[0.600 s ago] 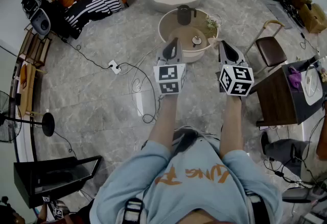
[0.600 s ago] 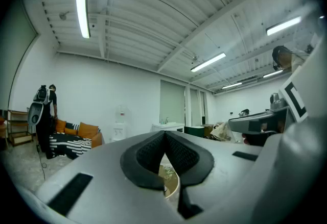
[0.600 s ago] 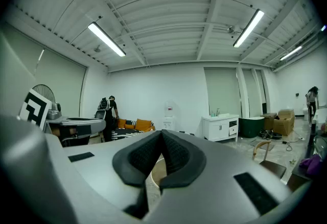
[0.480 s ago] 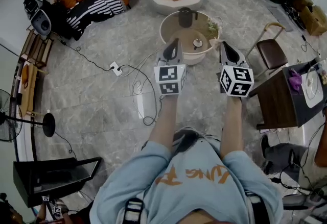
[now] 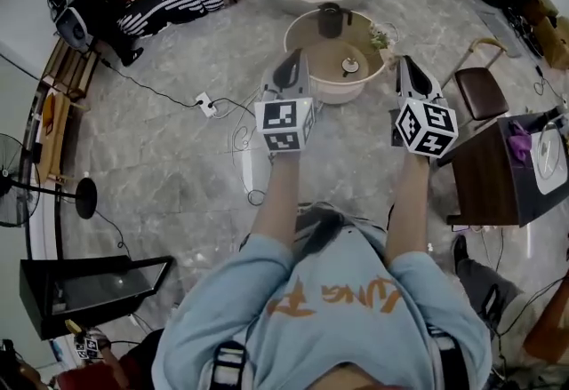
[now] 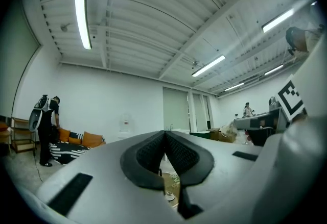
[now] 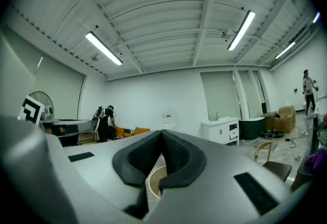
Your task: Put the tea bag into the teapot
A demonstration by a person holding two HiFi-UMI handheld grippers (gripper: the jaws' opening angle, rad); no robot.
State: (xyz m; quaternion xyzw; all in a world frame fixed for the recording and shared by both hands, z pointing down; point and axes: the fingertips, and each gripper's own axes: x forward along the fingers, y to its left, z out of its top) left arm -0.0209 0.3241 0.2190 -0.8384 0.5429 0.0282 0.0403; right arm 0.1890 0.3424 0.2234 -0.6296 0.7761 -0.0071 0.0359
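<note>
Your left gripper (image 5: 296, 64) and right gripper (image 5: 407, 62) both have their fingers (image 6: 145, 155) pressed together on nothing, level, at the near side of the round worktop (image 5: 324, 55). Reach in closed and you'd likely shove things or tip the teapot (image 5: 330, 20), standing well ahead at the worktop's far edge. The tea bag can't be made out.

Round table (image 5: 333, 68) near edge hidden behind left claw (image 5: 296, 67), small tabletop items (image 5: 350, 67) indistinct

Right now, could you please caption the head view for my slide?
Left gripper and right gripper, both shut and empty, held level toward a round table with a teapot.
</note>
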